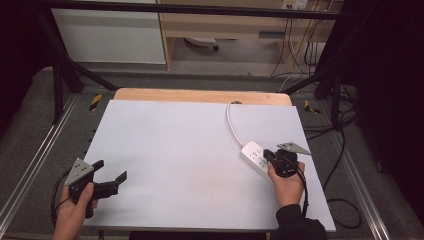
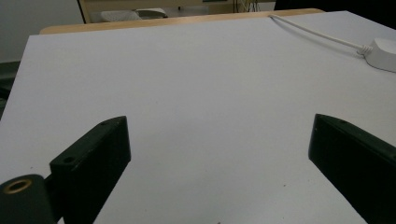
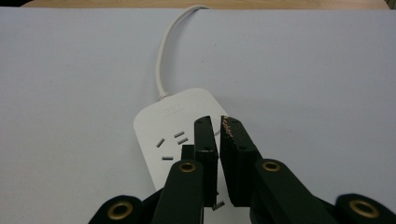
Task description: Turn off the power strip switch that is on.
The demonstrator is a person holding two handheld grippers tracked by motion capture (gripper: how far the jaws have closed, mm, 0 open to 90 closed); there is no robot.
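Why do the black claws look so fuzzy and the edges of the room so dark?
Left gripper view: the jaws are very near the lens, so they blur, while the white power strip looks sharper. Right gripper view: the right gripper is soft up close. High view: light falls evenly on the table; the room's sides stay dim.

Fingers hide the power strip's near end.
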